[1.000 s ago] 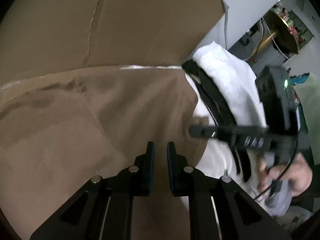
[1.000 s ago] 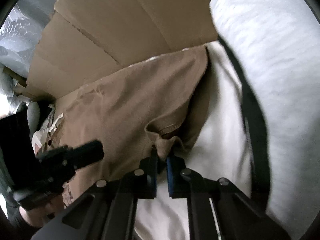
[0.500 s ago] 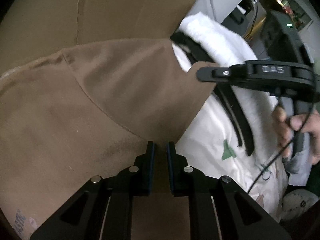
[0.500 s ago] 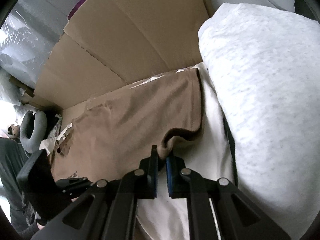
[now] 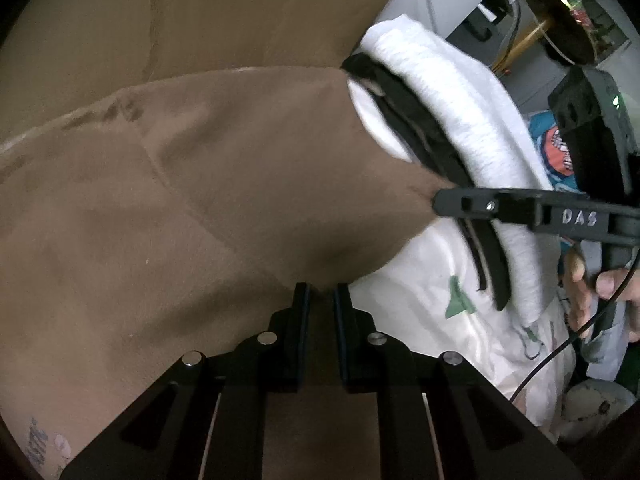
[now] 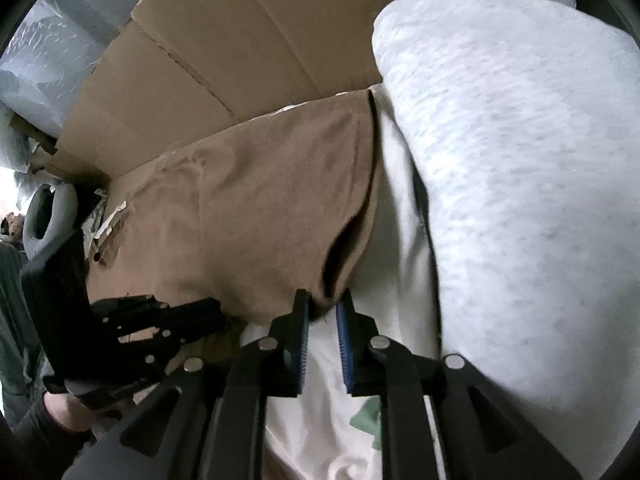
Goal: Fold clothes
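A brown garment (image 5: 224, 184) lies spread over a cardboard surface; it also shows in the right wrist view (image 6: 256, 208). My left gripper (image 5: 320, 300) is shut on the garment's near edge. My right gripper (image 6: 322, 308) is shut on the garment's right corner, next to a dark open fold. In the left wrist view the right gripper (image 5: 436, 202) reaches in from the right and pinches the brown cloth. In the right wrist view the left gripper (image 6: 216, 312) sits at the lower left on the garment's edge.
A white fluffy cushion (image 6: 516, 184) with a black strap (image 5: 424, 128) lies to the right, over a white printed sheet (image 5: 440, 320). Cardboard panels (image 6: 248, 48) stand behind. A grey neck pillow (image 6: 44, 216) and plastic wrap are at far left.
Both grippers still hold the brown garment. The right gripper has moved lower and nearer the cushion, and the cloth's right corner now hangs in a looser, open fold.
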### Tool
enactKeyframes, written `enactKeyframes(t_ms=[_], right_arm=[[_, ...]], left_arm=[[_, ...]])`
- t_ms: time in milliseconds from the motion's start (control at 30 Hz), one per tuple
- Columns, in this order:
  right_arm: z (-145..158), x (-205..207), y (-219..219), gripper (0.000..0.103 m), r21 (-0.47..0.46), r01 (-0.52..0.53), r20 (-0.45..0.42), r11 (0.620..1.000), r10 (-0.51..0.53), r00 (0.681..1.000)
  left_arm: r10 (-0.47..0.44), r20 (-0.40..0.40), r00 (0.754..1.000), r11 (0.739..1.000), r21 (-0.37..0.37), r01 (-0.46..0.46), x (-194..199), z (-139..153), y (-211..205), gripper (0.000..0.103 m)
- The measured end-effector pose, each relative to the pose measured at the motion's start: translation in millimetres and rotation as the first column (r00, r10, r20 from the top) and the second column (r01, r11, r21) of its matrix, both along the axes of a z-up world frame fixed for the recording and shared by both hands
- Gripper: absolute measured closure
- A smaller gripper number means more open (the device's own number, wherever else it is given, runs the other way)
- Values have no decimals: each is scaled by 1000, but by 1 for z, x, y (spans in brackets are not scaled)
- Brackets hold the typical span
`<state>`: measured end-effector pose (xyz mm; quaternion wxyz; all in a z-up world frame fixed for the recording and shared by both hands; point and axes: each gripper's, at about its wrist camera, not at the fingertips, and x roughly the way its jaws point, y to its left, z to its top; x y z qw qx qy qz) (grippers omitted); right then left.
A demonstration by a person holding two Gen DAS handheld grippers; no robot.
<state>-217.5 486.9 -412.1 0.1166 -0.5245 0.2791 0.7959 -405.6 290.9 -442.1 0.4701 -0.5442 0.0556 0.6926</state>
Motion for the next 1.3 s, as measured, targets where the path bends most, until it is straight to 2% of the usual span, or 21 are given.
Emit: enactKeyframes(t_ms=[200, 400, 500, 567, 667, 900, 1300], right_arm=[[6, 7, -6, 85, 34, 7, -2, 999, -7, 1000], [16, 17, -3, 68, 41, 40, -57, 998, -38, 998], [18, 21, -2, 66, 37, 38, -76, 999, -35, 997], [19, 24, 0, 66, 18, 33, -96, 999, -31, 995], [22, 29, 1, 63, 0, 20, -124, 1000, -20, 992], [25, 46, 6, 61, -14, 0, -140, 1000, -2, 990], [26, 65, 14, 61, -18, -11, -152, 1000, 8, 988]], left_arm=[[-11, 8, 1000, 1000, 1, 11, -1, -4, 9, 92], [-16, 50, 999, 1000, 9, 15, 1, -10, 17, 91], [-32, 35, 999, 999, 34, 31, 7, -1, 21, 91], [-9, 3, 1000, 998, 61, 9, 7, 10, 18, 91], [25, 16, 1000, 994, 102, -27, 1, 20, 15, 91], [5, -10, 1000, 999, 50, -4, -6, 15, 35, 91], [-50, -3, 999, 999, -17, 50, -9, -12, 76, 91]])
